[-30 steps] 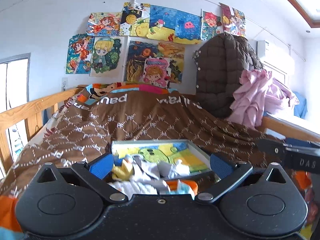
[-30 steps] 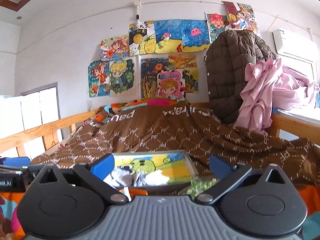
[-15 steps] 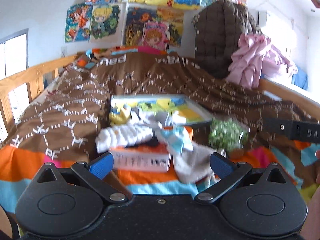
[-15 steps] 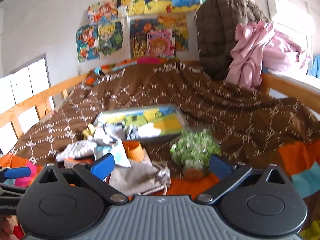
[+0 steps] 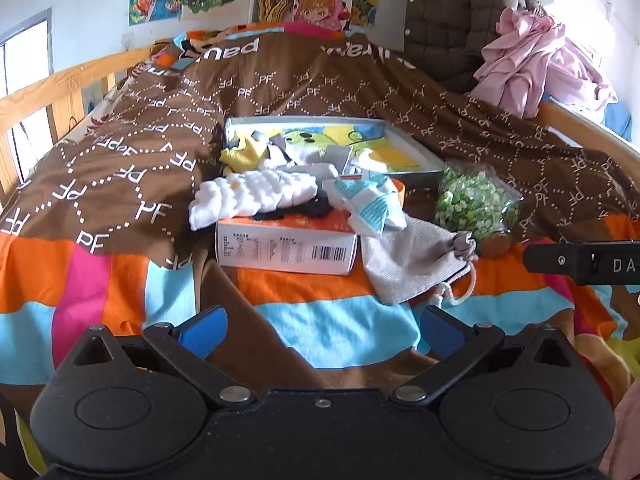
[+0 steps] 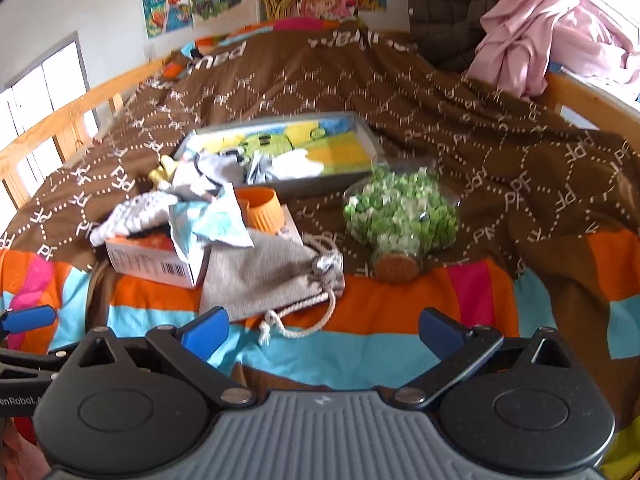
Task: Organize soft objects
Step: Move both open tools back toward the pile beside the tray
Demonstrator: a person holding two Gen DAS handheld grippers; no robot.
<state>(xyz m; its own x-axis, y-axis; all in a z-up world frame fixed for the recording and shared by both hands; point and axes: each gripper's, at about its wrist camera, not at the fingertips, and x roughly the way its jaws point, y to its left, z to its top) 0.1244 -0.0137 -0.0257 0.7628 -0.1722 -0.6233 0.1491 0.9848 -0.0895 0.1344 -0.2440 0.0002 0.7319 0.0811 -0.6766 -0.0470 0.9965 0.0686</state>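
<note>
At twelve o'clock of the left gripper [image 5: 322,330] and right gripper [image 6: 324,330], both spread empty, a grey drawstring pouch [image 6: 264,276] is seen.

A fluffy white knitted cloth [image 5: 256,196] lies draped over a white-and-orange cardboard box [image 5: 286,242]. Beside it, a crumpled teal-and-white sock [image 5: 370,204] overlaps a flat grey drawstring fabric pouch [image 5: 416,256] on the bed.
</note>
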